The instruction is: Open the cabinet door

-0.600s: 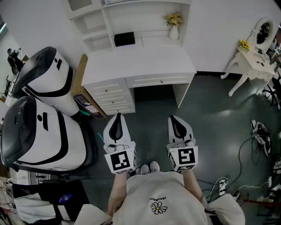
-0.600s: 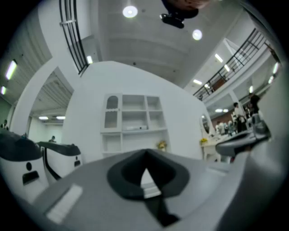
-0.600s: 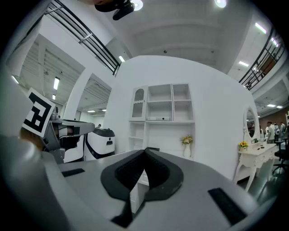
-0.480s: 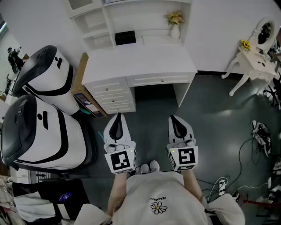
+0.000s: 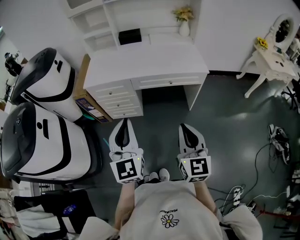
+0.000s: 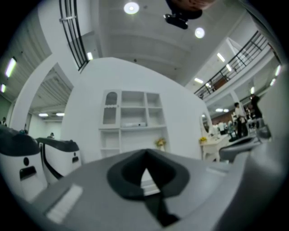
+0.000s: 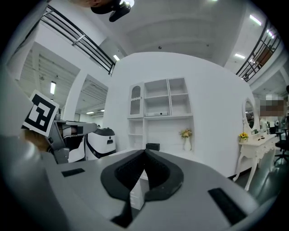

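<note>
A white desk (image 5: pixel 147 61) with a shelf hutch stands against the far wall. The hutch's cabinet door is the arched glass one at its upper left (image 6: pixel 110 108) (image 7: pixel 135 100); it looks closed. In the head view only the hutch's left corner (image 5: pixel 79 5) shows. My left gripper (image 5: pixel 123 125) (image 6: pixel 145 153) and right gripper (image 5: pixel 186 127) (image 7: pixel 144 151) are held side by side over the dark floor, well short of the desk, pointing level at it. Both are shut with nothing between the jaws.
Two large white-and-black machines (image 5: pixel 42 84) (image 5: pixel 37 145) stand to the left, with a cardboard box (image 5: pixel 89 105) beside the desk. On the desk are a black box (image 5: pixel 130 36) and a flower vase (image 5: pixel 183 23). A white vanity table (image 5: pixel 269 61) and floor cables (image 5: pixel 276 140) lie right.
The desk sits slightly higher and further left in the head view. Both grippers keep their places side by side, still shut.
</note>
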Motion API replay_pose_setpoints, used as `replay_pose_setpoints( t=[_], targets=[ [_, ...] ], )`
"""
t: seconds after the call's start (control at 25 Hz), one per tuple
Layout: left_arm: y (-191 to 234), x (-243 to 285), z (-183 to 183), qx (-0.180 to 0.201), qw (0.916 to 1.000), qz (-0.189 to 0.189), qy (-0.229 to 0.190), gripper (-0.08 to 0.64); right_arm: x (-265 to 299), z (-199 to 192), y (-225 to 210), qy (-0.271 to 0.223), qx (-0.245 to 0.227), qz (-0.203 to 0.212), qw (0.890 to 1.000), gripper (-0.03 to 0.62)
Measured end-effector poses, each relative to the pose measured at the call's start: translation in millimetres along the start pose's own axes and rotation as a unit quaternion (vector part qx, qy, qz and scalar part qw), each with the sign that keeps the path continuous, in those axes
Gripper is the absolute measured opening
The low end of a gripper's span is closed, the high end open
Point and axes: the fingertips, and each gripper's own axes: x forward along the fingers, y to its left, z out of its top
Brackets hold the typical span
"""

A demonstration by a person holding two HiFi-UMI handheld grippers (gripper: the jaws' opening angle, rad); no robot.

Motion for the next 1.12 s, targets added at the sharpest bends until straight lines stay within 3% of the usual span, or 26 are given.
replay_pose_setpoints(
  t=[0.36,0.8,0.96,1.12],
  targets=[
    [-11,4,-13,-0.007,0.9999,0.012,0.006,0.006,1,-13,4,0.009,-0.02,0.039,0.999,0.0],
    [24,41,9,0.014,0.9986,0.038,-0.035,0.006,23,-1,-37,-0.035,0.008,-0.014,0.999,0.0],
    [47,67,6,0.024,0.9962,0.046,-0.069,0.006,53,-6,-38,-0.042,-0.005,-0.014,0.999,0.0],
    [73,106,3,0.007,0.9955,0.055,-0.077,0.006,90,-8,-46,-0.031,-0.016,-0.016,0.999,0.0]
  ],
)
